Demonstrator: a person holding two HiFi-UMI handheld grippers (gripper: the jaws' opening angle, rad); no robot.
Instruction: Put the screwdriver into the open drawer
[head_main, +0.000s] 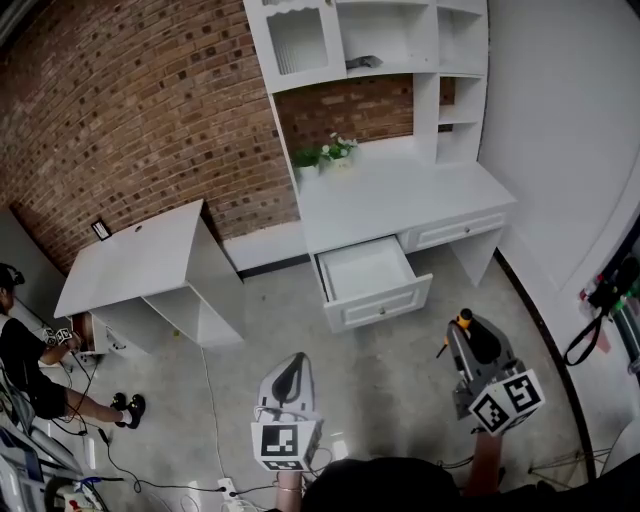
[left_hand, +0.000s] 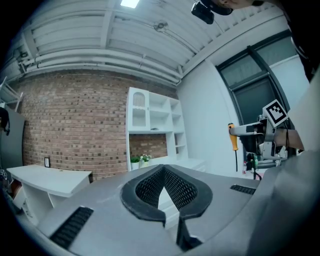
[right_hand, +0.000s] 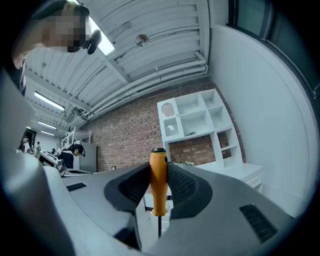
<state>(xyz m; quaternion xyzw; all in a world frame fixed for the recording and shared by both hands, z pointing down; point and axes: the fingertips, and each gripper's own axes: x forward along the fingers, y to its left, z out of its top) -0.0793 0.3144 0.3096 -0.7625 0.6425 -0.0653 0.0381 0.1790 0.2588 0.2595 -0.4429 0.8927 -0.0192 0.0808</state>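
Screwdriver (right_hand: 158, 192), orange handle upright, shaft down, was clamped between right claw (right_hand: 159, 168) pads; left claw (left_hand: 163, 171) was closed, empty.

The right gripper (right_hand: 159, 172) is clamping its 2 jaws on the screwdriver (right_hand: 158, 192), whose orange handle is standing upright, shaft pointing down. Behind it the white shelf (right_hand: 197, 125) is backing onto a brick wall (right_hand: 125, 135). Far left of the shelf, a person (right_hand: 75, 150) is showing.

The drawer (head_main: 380, 303) juts from the desk (head_main: 420, 190) front. A plant (head_main: 335, 150) stands back left on it, under shelves (head_main: 400, 40). A second desk (head_main: 135, 258) stands far left.
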